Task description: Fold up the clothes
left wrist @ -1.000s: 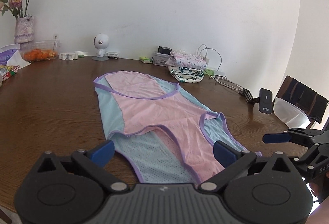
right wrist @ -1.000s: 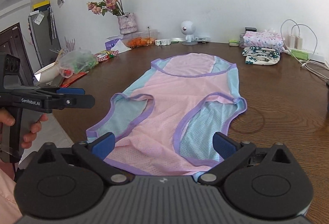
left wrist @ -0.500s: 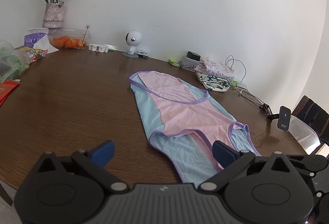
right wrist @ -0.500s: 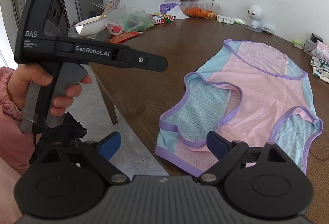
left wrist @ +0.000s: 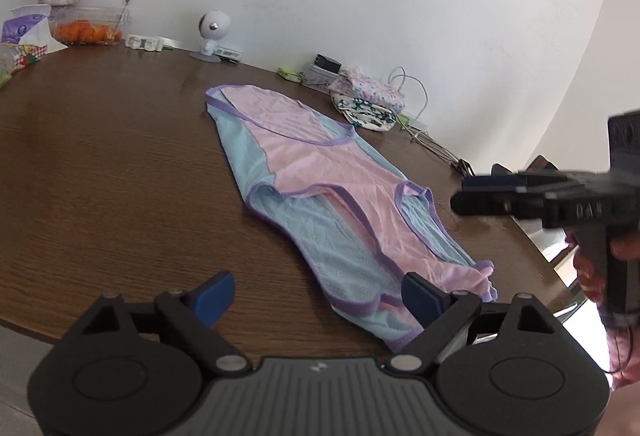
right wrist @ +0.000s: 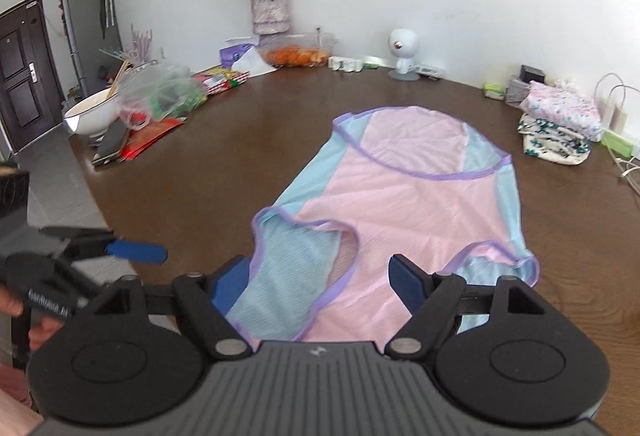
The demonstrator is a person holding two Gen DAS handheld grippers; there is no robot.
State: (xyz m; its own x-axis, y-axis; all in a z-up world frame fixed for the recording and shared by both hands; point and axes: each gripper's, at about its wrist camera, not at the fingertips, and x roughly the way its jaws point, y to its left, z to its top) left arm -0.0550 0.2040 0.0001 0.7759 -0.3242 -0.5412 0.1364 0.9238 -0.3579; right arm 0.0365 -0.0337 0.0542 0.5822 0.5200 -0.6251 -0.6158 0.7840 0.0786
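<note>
A pink and light-blue mesh tank top with purple trim [left wrist: 320,188] lies flat on the brown table [left wrist: 100,164], straps toward me; it also shows in the right wrist view [right wrist: 404,196]. My left gripper [left wrist: 320,294] is open and empty, just above the near strap end at the table's front edge. My right gripper [right wrist: 320,278] is open and empty, hovering over the near straps. The right gripper also shows in the left wrist view [left wrist: 472,196], to the right of the top. The left gripper shows in the right wrist view [right wrist: 136,252], off the table's left edge.
Folded patterned clothes [left wrist: 370,102] and cables [left wrist: 420,124] sit at the far right. A small white camera [left wrist: 214,36], a tub of orange fruit [left wrist: 86,30] and a flower vase [right wrist: 268,10] line the back. Bags and a white bowl [right wrist: 92,112] crowd the left edge.
Both grippers have swung back to face the top. The left one has come in close to the near strap end; the right one now sits over the straps.
</note>
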